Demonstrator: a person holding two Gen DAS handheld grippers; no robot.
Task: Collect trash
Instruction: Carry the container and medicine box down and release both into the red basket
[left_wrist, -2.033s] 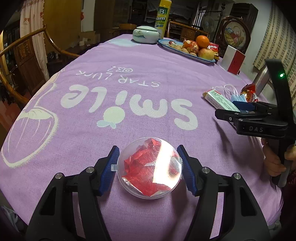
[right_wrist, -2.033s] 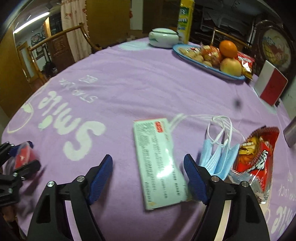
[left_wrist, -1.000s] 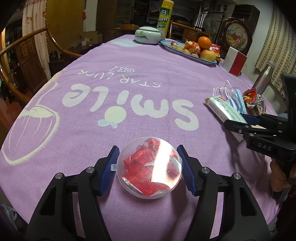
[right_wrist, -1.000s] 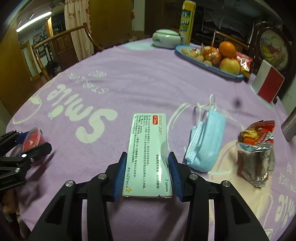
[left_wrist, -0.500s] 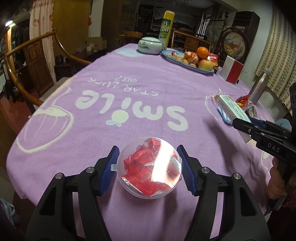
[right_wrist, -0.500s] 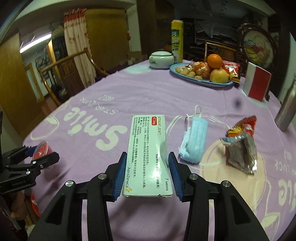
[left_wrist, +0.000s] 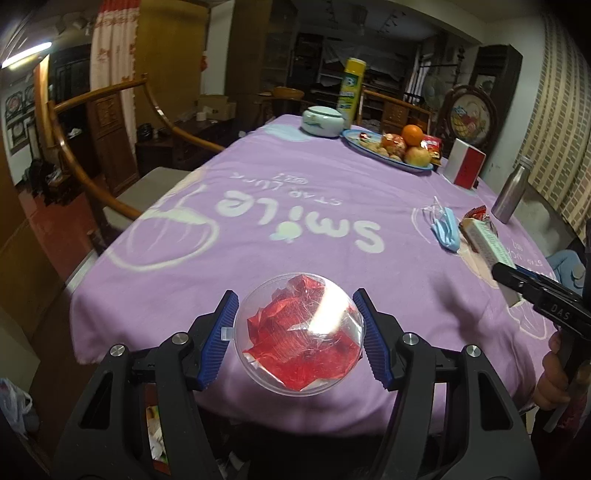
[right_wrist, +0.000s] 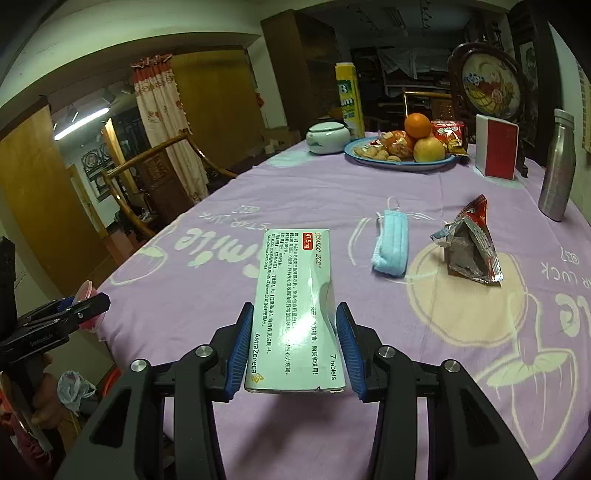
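The room is dim and a bit yellow. A long ceiling light (right_wrist: 79, 125) glows bright white far back on the left. The purple tablecloth (left_wrist: 332, 206) is lit best, while the shelves behind are dark. A white shine sits on the clear round lid (left_wrist: 300, 334) and on the medicine box (right_wrist: 297, 306). Both pictures bend at the sides, and the corners go black. Far things look soft and grainy.

Face mask (right_wrist: 390, 245) lies on tablecloth (right_wrist: 332, 192), snack wrapper (right_wrist: 471, 243) just right of it. Metal bottle (right_wrist: 558, 166) stands farther right. Behind: fruit plate (right_wrist: 400, 162), lidded jar (right_wrist: 327, 137) to its left, tall can (right_wrist: 349, 99) behind jar, box (right_wrist: 495, 150) right of plate.
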